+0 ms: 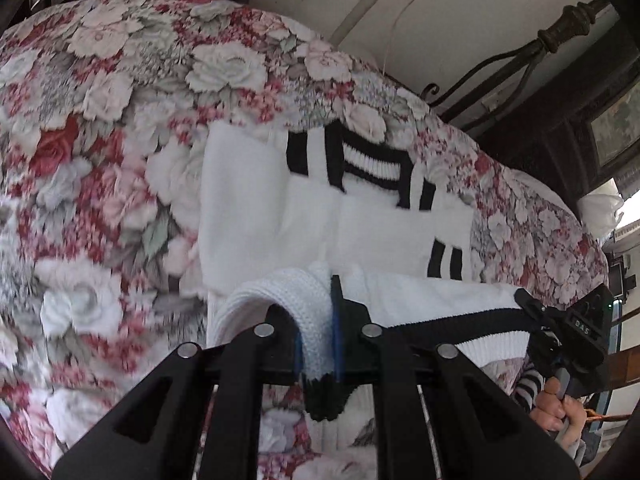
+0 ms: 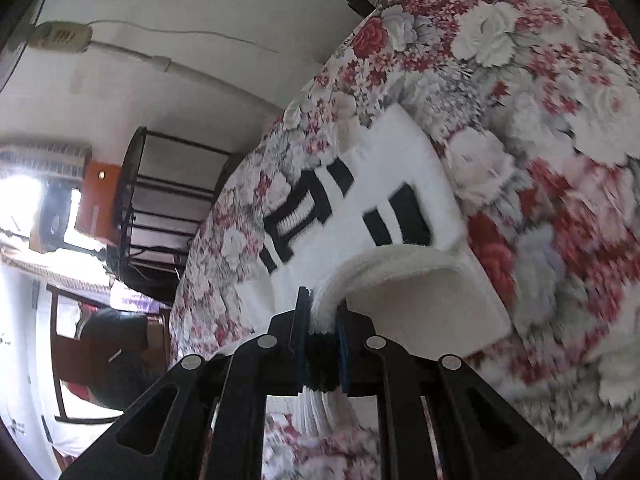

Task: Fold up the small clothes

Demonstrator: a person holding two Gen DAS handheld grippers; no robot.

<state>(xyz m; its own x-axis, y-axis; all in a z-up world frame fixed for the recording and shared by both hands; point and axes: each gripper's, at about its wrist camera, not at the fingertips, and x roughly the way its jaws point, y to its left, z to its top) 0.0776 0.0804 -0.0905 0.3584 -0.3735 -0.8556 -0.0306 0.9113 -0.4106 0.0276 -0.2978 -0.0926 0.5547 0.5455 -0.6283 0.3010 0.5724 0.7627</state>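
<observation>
White ribbed knit with black bands: that is the sock (image 1: 420, 296) I have strung between my two tools, its long axis running nearly level across the left wrist view, from the left gripper (image 1: 318, 344) toward the right gripper (image 1: 528, 304) at the frame's right edge. One end is bunched and clamped between the left tool's blue pads, a black band of it poking out below them. The other end is pinched in my right gripper (image 2: 324, 340), where the right wrist view shows ribbed white and black fabric squeezed between its pads, with a loose loop (image 2: 420, 280) curling off to the right. The sock hangs just above a stack of other socks (image 1: 312, 204), white with paired black stripes, lying flat on the floral bedspread (image 1: 100, 120); the stripes there point several ways. In the left wrist view, a hand (image 1: 554, 408) in a striped sleeve (image 1: 528, 388) grips the right tool's handle. Beyond the bed's far edge stand a dark metal bedframe (image 1: 520, 52) and a pale wall (image 1: 460, 20).
</observation>
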